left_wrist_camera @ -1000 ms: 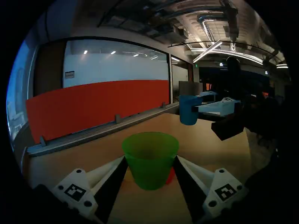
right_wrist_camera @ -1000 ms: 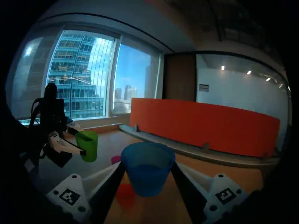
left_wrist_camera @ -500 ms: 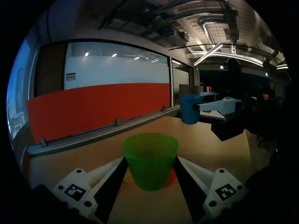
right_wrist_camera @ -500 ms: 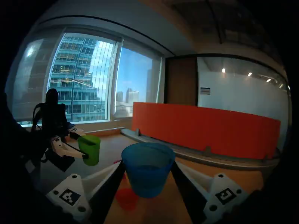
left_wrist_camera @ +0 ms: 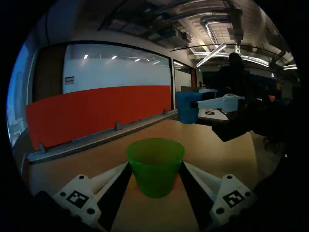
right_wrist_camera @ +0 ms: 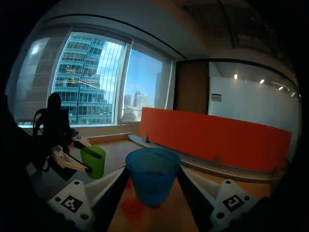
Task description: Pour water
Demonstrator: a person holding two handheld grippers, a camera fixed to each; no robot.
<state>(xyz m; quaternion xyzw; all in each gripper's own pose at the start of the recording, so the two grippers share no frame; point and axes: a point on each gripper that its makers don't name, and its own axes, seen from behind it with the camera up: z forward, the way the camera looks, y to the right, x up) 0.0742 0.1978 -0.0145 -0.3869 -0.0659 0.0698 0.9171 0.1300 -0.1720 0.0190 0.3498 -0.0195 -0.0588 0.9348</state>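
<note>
Now, left gripper (left_wrist_camera: 154, 172): both white fingers press the sides of a green cup (left_wrist_camera: 155, 166) and hold it upright above the wooden table (left_wrist_camera: 216, 149).
Green cup: its open mouth faces up and it looks empty; it sits near and centred in the left gripper view.
Right gripper (right_wrist_camera: 152, 172): clamped on a blue cup (right_wrist_camera: 153, 178), also upright and held over the table.
Blue cup contents: the inside is dark blue; a water line cannot be told for sure.
Gap between cups: well apart; in the right gripper view the green cup sits to the left and farther off.
Below the blue cup: a small red object (right_wrist_camera: 132, 206) lies on the table; its kind is unclear.
Far surroundings: an orange partition (left_wrist_camera: 96, 112) runs along the table's far edge, and tall windows (right_wrist_camera: 89, 81) show city towers.
Step in hand, as a judgement: bringing the two cups together before tipping.
Doing it well: bring the blue rim just above and beside the green rim, keep the green cup level, then tilt slowly so the stream lands inside.
Risk: tipping while the cups are apart would spill on the table; a hard squeeze could deform the cups.
</note>
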